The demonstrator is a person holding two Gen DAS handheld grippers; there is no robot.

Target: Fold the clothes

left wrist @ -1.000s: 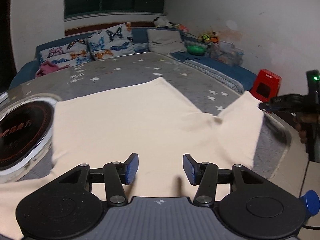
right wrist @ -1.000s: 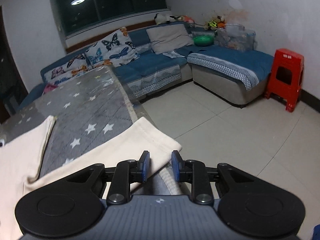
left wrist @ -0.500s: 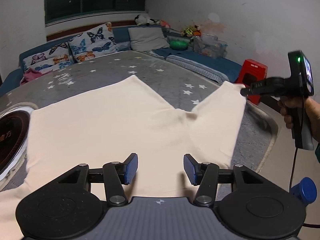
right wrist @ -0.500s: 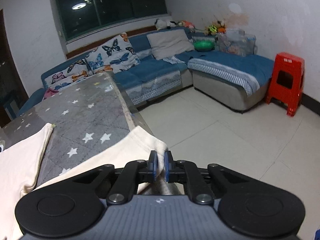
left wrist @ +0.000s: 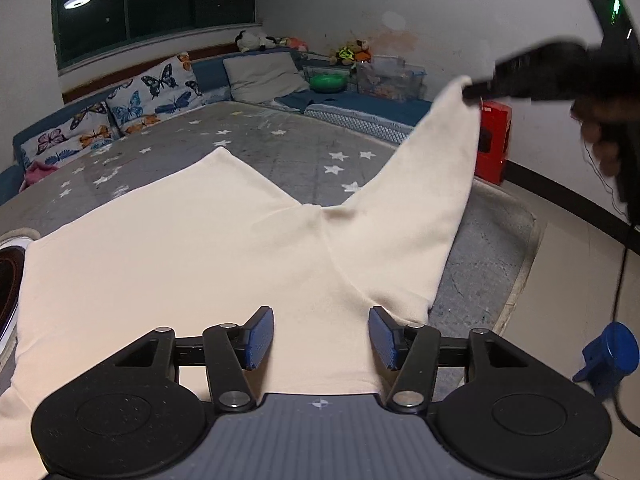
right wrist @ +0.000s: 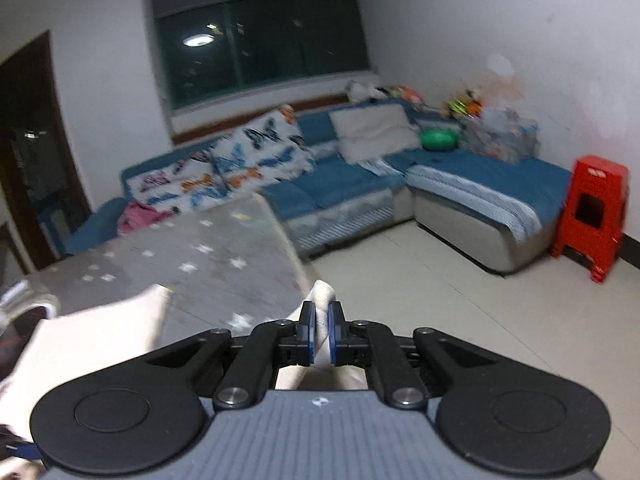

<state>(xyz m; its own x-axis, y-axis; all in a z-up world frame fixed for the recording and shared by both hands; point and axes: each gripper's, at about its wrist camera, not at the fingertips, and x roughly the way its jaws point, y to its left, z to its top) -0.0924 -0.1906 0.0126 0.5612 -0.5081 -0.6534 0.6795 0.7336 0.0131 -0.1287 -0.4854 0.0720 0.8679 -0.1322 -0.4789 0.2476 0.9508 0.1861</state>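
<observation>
A cream garment (left wrist: 192, 248) lies spread on the grey star-patterned table (left wrist: 288, 148). My left gripper (left wrist: 321, 338) is open and hovers just above the garment's near edge. My right gripper (right wrist: 320, 332) is shut on the tip of the garment's right leg or sleeve (right wrist: 322, 294). In the left wrist view the right gripper (left wrist: 476, 92) holds that part (left wrist: 436, 184) lifted high above the table's right side. The rest of the garment (right wrist: 80, 340) shows at the left of the right wrist view.
A round black and white cooktop (left wrist: 8, 280) sits at the table's left edge. A blue sofa (right wrist: 352, 188) with butterfly pillows stands behind the table. A red stool (right wrist: 592, 212) stands by the right wall. Tiled floor (right wrist: 460, 292) lies to the right of the table.
My right gripper closed on the garment's right end and lifted it up off the table. My left gripper stayed open over the near edge.
</observation>
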